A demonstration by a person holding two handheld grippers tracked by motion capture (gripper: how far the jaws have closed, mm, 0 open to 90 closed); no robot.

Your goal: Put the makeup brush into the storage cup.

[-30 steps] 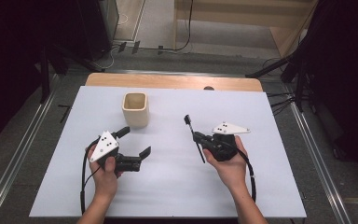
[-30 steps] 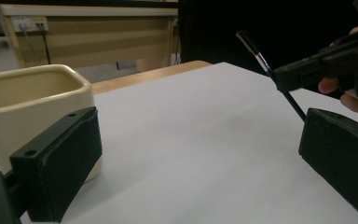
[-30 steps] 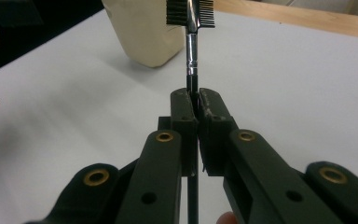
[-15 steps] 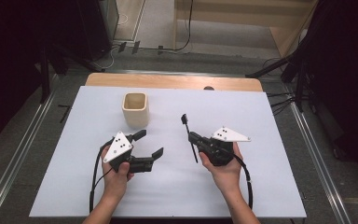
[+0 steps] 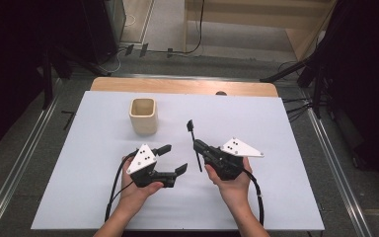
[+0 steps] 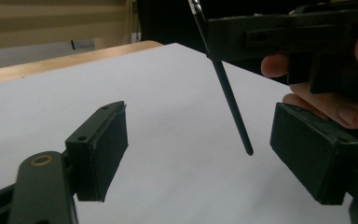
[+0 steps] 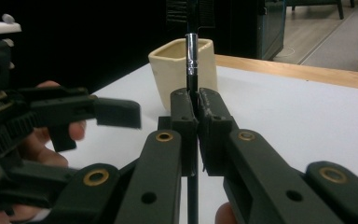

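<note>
Since the earlier frames the left gripper [image 5: 172, 159] had moved right, toward the brush [image 5: 194, 143]. Its jaws stood apart. The right gripper [image 5: 198, 144], at the frame's centre, was clamped on the brush. In the left gripper view, the handle tip [image 6: 248, 151] hung above the table [image 6: 168, 93]. The cup [image 5: 143, 115], upper left of centre, looked empty. No writing could be read.

My table [image 5: 286, 128] sits mid-frame, covered in a white sheet, with a strip of bare wood along its far edge. Metal rails [image 5: 19, 173] run down the floor at both sides. The grey floor [image 5: 168, 19] at the top centre has a black cable [image 5: 197, 29] trailing across it. Light wooden furniture [image 5: 256, 15] stands upper right. Dark curtains [image 5: 24, 49] fill the upper left and the right edge.
</note>
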